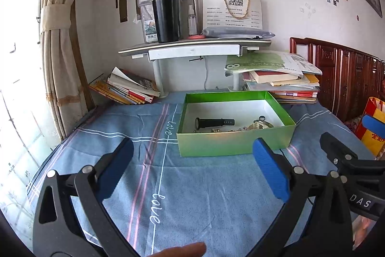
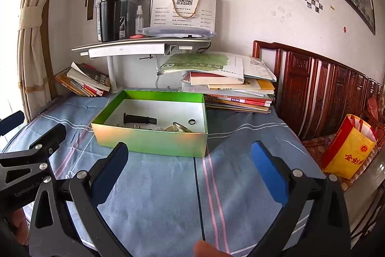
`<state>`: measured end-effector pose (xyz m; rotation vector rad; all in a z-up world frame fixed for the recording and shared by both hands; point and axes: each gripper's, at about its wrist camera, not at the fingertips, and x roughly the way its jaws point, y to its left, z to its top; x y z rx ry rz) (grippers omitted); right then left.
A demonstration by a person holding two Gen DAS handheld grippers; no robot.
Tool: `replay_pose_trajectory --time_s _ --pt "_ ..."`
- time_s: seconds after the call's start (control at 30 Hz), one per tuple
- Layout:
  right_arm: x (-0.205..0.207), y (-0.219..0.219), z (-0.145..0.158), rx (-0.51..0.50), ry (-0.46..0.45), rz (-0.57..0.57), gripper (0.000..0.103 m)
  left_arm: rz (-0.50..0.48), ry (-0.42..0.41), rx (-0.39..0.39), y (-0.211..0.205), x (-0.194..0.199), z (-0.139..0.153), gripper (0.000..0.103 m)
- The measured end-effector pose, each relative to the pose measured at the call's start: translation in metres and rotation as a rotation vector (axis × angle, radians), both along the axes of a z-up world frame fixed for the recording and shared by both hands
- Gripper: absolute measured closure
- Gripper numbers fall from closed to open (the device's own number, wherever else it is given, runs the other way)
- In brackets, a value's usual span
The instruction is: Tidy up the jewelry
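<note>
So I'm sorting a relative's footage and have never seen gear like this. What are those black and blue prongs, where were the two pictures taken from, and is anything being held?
There is no robot here. A person holds a two-fingered clamp in each hand, and each clamp carries a wide-angle camera looking forward along its fingers. One picture comes from the left hand-held gripper, the other from the right hand-held gripper. The blue parts are its pads.

Both stand open and hold nothing.

Ahead of them, on a blue cloth, sits an open green box. Inside lie a black watch, a ring and some small jewelry pieces too small to tell apart. Behind are stacked books and a small shelf with a black tumbler.
</note>
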<state>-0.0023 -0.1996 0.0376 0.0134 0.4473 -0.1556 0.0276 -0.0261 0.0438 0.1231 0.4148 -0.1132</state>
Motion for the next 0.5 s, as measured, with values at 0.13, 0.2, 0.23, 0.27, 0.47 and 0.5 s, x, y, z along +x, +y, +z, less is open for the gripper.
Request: replay_pose_trajectory --time_s 0.13,0.2,0.23,0.27,0.47,0.5 --pt "-0.0003 0.0009 -0.0016 0.0 0.004 -0.002 0.003 0.001 0.005 0.001 0.0008 0.0 -0.0017 0.004" --pt "-0.0005 0.0017 -0.0018 -0.001 0.004 -0.002 0.003 0.0 0.007 0.002 0.0016 0.0005 -0.0023 0.004" --pt "-0.0006 0.0018 -0.0019 -0.001 0.004 -0.002 0.003 0.0 0.007 0.002 0.0019 0.0009 -0.0023 0.004" --pt "-0.0007 0.0018 -0.002 0.0 0.003 -0.001 0.003 0.0 0.008 0.002 0.002 0.0012 -0.0022 0.004" --pt "0.0008 0.0016 -0.0017 -0.002 0.003 -0.003 0.003 0.0 0.008 0.002 0.002 0.0011 -0.0024 0.004" --pt "0.0008 0.0016 -0.0018 -0.002 0.003 -0.003 0.003 0.0 0.008 0.002 0.0018 0.0009 -0.0021 0.004"
